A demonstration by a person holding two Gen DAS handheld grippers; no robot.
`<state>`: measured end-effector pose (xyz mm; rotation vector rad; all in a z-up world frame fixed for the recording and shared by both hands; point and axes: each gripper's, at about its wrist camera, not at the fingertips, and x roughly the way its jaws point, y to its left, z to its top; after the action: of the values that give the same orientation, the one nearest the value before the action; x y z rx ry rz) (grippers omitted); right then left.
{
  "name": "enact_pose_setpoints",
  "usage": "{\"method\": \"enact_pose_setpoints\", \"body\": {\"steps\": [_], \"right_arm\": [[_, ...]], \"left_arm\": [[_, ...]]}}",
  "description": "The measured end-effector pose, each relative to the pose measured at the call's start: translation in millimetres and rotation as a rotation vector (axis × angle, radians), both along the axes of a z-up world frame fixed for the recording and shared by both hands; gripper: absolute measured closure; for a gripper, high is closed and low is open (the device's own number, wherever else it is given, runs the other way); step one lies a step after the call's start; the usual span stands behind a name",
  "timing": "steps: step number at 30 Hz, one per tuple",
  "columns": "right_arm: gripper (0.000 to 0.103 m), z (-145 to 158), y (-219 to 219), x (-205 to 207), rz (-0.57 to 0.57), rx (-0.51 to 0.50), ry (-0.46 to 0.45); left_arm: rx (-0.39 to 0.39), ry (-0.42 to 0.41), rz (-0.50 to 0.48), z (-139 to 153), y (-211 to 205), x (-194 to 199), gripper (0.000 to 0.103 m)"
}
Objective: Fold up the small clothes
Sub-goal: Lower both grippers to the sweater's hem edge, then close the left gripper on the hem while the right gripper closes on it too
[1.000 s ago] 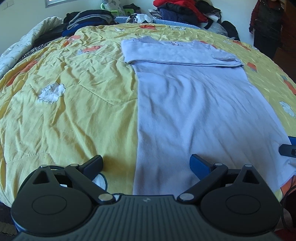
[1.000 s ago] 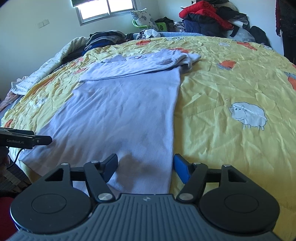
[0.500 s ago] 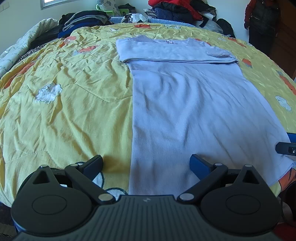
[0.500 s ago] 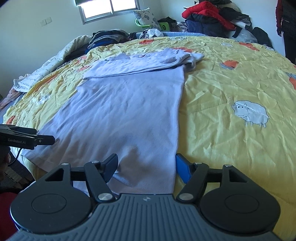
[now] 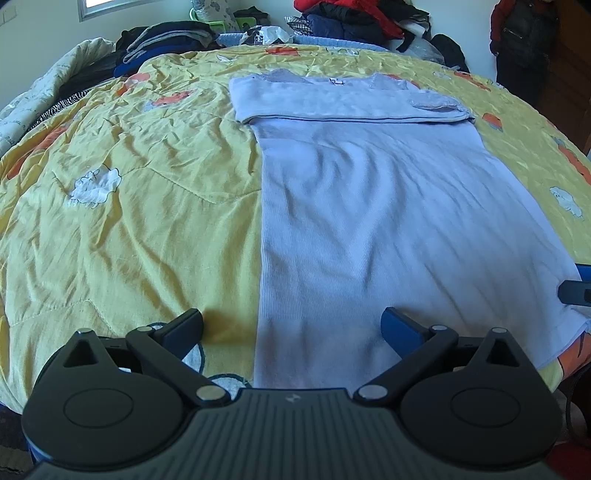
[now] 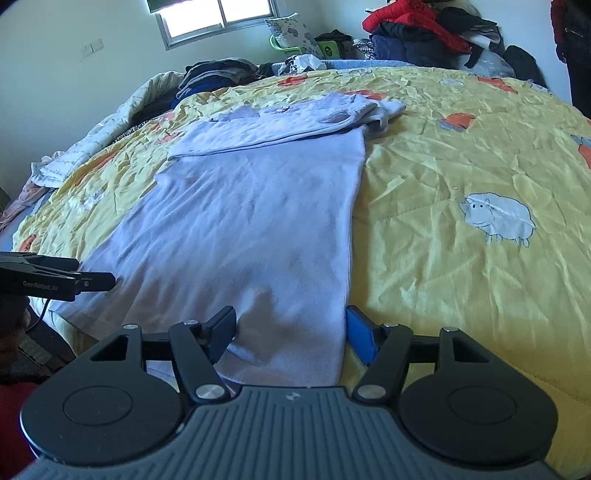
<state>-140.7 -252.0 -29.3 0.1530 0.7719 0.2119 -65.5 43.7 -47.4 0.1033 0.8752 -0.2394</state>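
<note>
A pale lilac shirt (image 5: pixel 369 206) lies flat on the yellow quilt (image 5: pixel 129 206), its sleeves folded across the far top. It also shows in the right wrist view (image 6: pixel 251 229). My left gripper (image 5: pixel 291 328) is open, its jaws straddling the shirt's near left hem corner. My right gripper (image 6: pixel 291 332) is open, its jaws straddling the near right hem corner. The left gripper shows at the left edge of the right wrist view (image 6: pixel 55 280). The right gripper's tip shows at the right edge of the left wrist view (image 5: pixel 576 288).
Piles of dark and red clothes (image 6: pixel 417 33) lie at the far edge of the bed. Folded dark garments (image 5: pixel 166 40) sit at the far left. A person in dark clothes (image 5: pixel 524 40) stands at the far right. The bed's near edge is just below both grippers.
Both grippers have moved slightly forward and lower toward the shirt's near hem. The right gripper's jaws now sit around the hem corner. The shirt has not moved.
</note>
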Motion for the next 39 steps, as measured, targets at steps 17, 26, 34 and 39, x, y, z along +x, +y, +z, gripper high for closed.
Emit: {"method": "enact_pose_setpoints", "body": {"steps": [17,26,34,39], "right_arm": [[0.034,0.6,-5.5,-3.1,-0.002,0.032,0.005],[0.034,1.7,-11.1,-6.1,-0.011,0.074,0.028],[0.049,2.3,-15.9,-11.8,0.025,0.114,0.042],[0.051,0.6,-25.7,-15.0,0.019,0.197,0.06]], "left_arm": [[-0.007,-0.002,0.006,-0.3,0.6,-0.8,0.0],[-0.05,0.023,-0.029,3.0,2.2,-4.9,0.001],[-0.046,0.012,-0.066,9.3,3.2,-11.7,0.037],[-0.044,0.034,-0.088,10.2,7.1,-16.6,0.037]]}}
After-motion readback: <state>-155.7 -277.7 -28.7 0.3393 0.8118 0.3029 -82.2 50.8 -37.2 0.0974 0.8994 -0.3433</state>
